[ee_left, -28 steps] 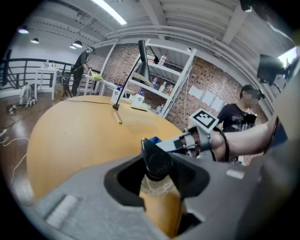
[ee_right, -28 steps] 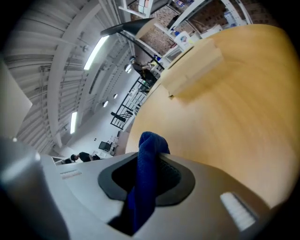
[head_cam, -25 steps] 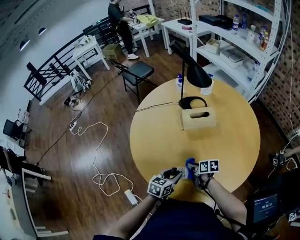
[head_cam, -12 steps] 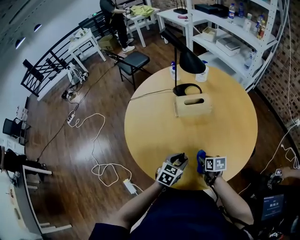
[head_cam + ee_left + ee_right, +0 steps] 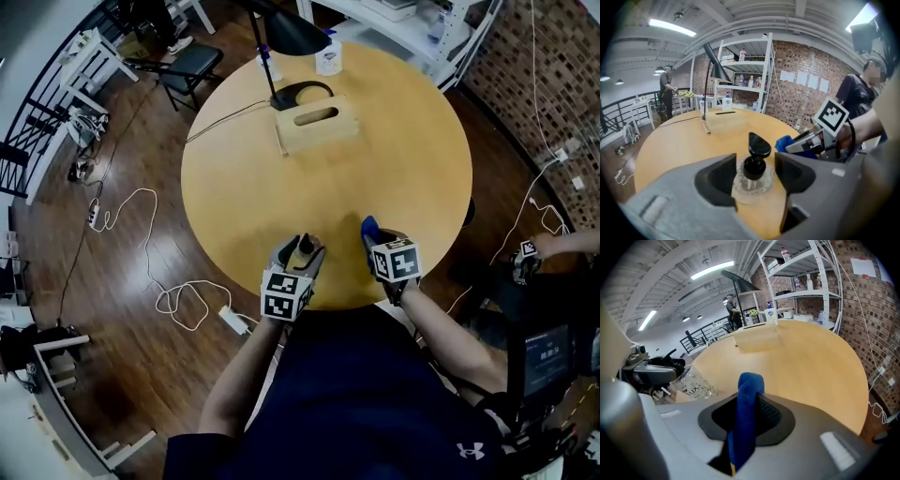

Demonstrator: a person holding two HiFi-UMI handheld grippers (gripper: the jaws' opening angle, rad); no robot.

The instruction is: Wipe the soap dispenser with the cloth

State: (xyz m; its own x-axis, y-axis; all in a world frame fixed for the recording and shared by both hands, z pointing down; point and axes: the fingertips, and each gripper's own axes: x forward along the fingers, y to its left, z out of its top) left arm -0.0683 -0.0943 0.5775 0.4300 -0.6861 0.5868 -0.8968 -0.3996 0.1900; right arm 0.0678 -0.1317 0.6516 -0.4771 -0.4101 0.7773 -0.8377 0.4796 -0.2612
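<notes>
The soap dispenser [image 5: 752, 174] is a clear bottle with a black pump, standing on the round wooden table [image 5: 394, 159] near its front edge. My left gripper [image 5: 753, 177] straddles it, and its jaws are opening, the pads just off the bottle's sides. The head view shows the same pair, the left gripper [image 5: 305, 251] around the dispenser [image 5: 302, 247]. My right gripper [image 5: 371, 231] is shut on a folded blue cloth [image 5: 747, 397], held a little to the right of the dispenser [image 5: 693, 383] and apart from it. The cloth [image 5: 785, 142] also shows in the left gripper view.
A wooden tissue box [image 5: 319, 127], a black lamp base [image 5: 302, 92] and a white container [image 5: 328, 60] stand at the table's far side. A white cable [image 5: 159, 281] lies on the floor at left. A second person's hand [image 5: 562, 246] is at right.
My right gripper has carried the cloth rightwards, away from the dispenser, so the gap between the two grippers has grown. The head camera now looks more steeply down.
</notes>
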